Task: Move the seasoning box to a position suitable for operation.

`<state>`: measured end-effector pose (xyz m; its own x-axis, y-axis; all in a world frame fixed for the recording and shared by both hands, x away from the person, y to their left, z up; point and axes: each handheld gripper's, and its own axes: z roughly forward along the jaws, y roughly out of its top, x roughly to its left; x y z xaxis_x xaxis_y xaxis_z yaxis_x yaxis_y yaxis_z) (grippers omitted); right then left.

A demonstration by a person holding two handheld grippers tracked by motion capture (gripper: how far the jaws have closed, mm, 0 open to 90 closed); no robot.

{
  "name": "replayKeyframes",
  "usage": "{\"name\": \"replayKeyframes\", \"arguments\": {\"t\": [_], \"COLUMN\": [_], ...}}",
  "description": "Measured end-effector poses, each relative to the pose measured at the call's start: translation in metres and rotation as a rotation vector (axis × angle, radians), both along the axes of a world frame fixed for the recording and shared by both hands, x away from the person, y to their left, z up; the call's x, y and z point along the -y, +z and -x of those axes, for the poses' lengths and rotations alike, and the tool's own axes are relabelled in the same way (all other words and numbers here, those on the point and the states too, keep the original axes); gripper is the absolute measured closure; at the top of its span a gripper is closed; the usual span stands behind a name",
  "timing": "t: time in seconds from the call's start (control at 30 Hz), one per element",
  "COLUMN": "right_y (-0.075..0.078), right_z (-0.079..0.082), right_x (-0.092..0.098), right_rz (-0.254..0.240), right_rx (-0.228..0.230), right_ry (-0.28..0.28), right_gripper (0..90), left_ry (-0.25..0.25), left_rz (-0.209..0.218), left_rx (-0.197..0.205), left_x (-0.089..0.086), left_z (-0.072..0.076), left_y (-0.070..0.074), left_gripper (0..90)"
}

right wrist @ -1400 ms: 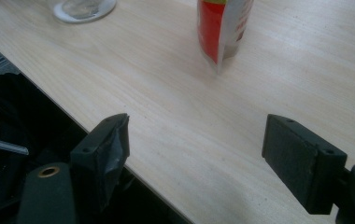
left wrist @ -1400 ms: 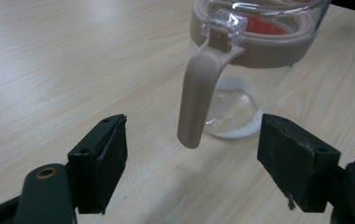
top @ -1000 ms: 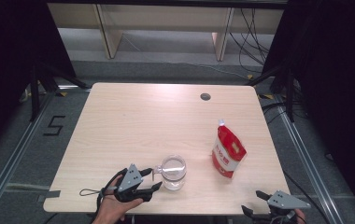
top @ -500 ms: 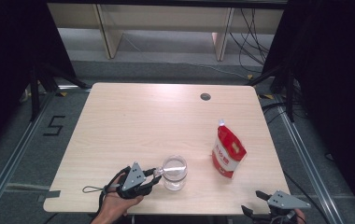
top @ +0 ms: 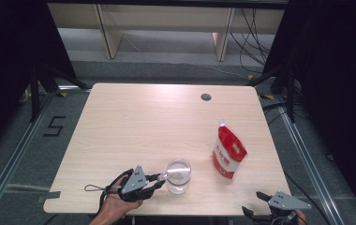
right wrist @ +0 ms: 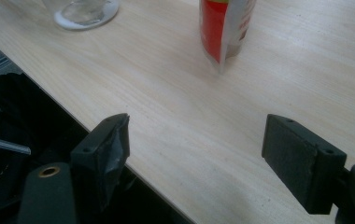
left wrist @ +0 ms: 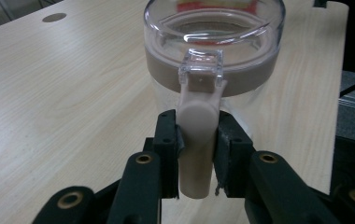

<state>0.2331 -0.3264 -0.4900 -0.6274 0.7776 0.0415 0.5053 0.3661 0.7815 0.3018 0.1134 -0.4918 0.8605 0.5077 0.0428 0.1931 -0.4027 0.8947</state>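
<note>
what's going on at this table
A person works at a wooden table with a gripper in each hand. The left gripper has just been closing, and its fingers now clamp the beige handle of a clear lidded cup standing near the front edge. The right gripper waits open at the table's front right corner, holding nothing. A red and white pouch stands upright to the right of the cup, untouched.

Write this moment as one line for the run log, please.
left gripper: jaws just closed on jar handle | right gripper: open, at near table edge | red pouch: upright, untouched
</note>
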Motion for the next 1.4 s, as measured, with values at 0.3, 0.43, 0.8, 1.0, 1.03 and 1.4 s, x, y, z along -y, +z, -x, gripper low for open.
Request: {"name": "replayKeyframes", "arguments": {"t": [0.3,0.43,0.8,1.0,1.03,1.4], "right_y": [0.0,0.0,-0.001,-0.001,-0.002,-0.003], "right_z": [0.0,0.0,-0.001,-0.001,-0.001,-0.002], "right_x": [0.0,0.0,0.001,0.002,0.002,0.003], "right_rz": [-0.006,-0.006,-0.006,-0.007,-0.004,-0.017], "right_rx": [-0.001,-0.002,0.0,-0.005,-0.003,-0.016], "right_ry": [0.005,0.005,0.008,0.004,0.007,0.0], "right_gripper": [24.3,24.3,24.3,24.3,24.3,24.2], "left_ry": [-0.048,-0.055,-0.023,-0.011,-0.009,0.006], "left_rz": [-0.001,-0.005,-0.008,-0.025,-0.032,-0.018], "left_rx": [-0.012,-0.01,-0.029,-0.019,-0.021,-0.054], "left_x": [0.001,0.0,-0.002,-0.004,-0.004,-0.009], "left_z": [0.003,0.002,-0.001,-0.003,-0.004,0.006], "left_y": [-0.001,0.0,0.0,0.0,0.0,0.008], "left_gripper": [72.6,72.6,72.7,70.8,68.7,47.5]}}
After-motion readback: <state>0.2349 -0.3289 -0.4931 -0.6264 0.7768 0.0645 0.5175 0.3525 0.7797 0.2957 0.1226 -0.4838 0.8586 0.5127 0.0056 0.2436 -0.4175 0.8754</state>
